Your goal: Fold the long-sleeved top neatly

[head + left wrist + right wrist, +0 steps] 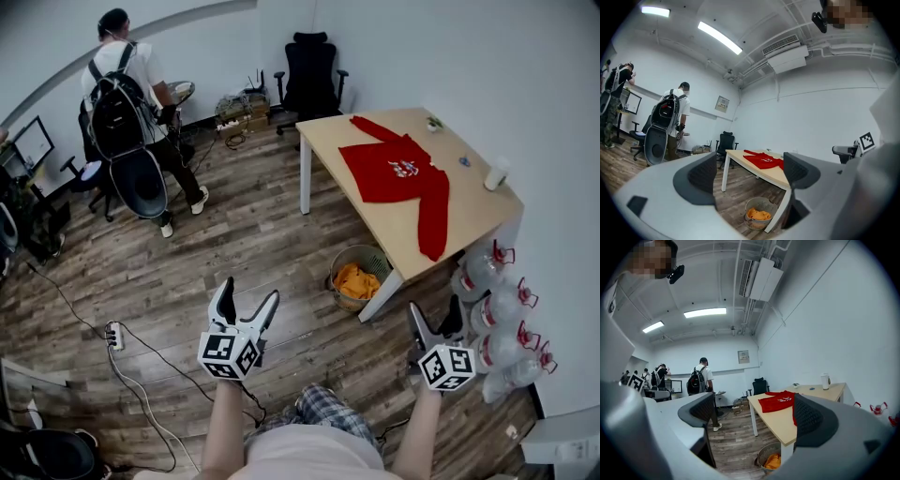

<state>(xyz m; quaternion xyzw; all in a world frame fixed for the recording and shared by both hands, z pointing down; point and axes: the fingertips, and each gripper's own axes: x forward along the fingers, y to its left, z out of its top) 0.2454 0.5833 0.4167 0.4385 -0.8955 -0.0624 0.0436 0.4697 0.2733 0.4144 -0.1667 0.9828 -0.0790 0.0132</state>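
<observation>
Left gripper [248,292] and right gripper [434,309] are held out level above the wood floor [234,244]. Both have their jaws spread wide with nothing between them. Red long-sleeved top [394,173] lies spread flat on the table [375,230], sleeves out, no fold visible, well apart from both grippers. Judgement: folding not begun; the approach and every fold remain.

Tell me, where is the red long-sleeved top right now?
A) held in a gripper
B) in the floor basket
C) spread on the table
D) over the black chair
C: the red top lies flat on the table, sleeves spread.
</observation>
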